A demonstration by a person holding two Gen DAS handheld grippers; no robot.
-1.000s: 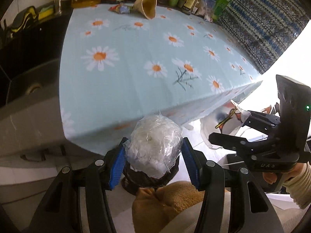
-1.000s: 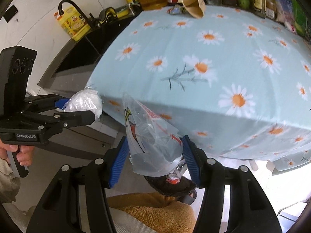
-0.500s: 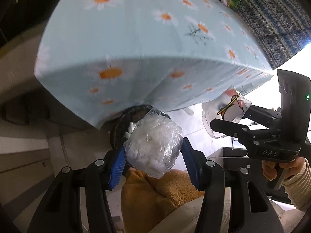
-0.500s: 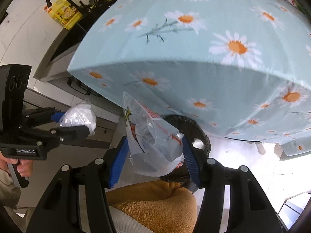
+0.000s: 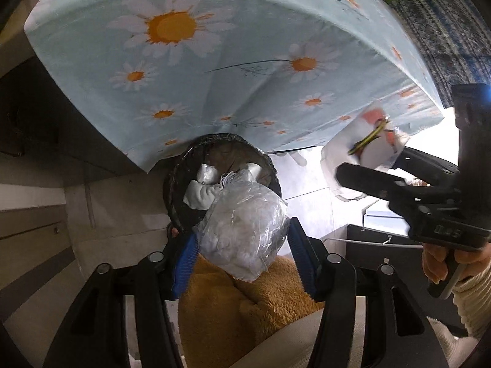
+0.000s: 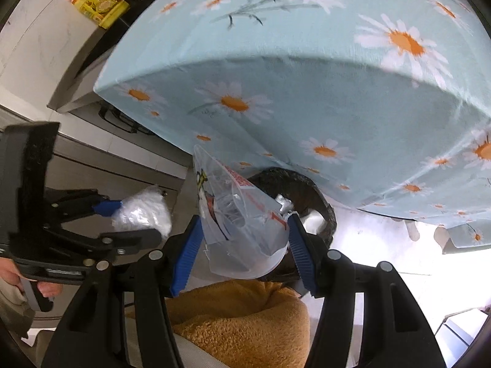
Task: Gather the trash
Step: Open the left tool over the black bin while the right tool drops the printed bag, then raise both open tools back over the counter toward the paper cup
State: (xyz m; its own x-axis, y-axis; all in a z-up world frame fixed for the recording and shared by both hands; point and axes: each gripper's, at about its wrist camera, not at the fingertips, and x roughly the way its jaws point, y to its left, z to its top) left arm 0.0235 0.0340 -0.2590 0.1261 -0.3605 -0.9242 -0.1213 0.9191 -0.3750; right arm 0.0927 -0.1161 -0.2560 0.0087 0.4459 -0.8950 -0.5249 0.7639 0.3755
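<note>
My left gripper is shut on a crumpled clear plastic bag with white stuffing, held just above the near rim of a black-lined trash bin that holds white rubbish. My right gripper is shut on a clear printed plastic wrapper, in front of the same bin. The left gripper with its bag shows at the left of the right wrist view. The right gripper with its wrapper shows at the right of the left wrist view.
The bin stands on the floor under the overhanging daisy-print blue tablecloth. A grey cabinet and counter with a yellow package are to the left. An orange fleece garment lies right below both grippers. A patterned cushion is at far right.
Both grippers have dropped from table height to below the table edge, towards the bin. The bin's opening and the rubbish in it have come into view. Both still hold their items.
</note>
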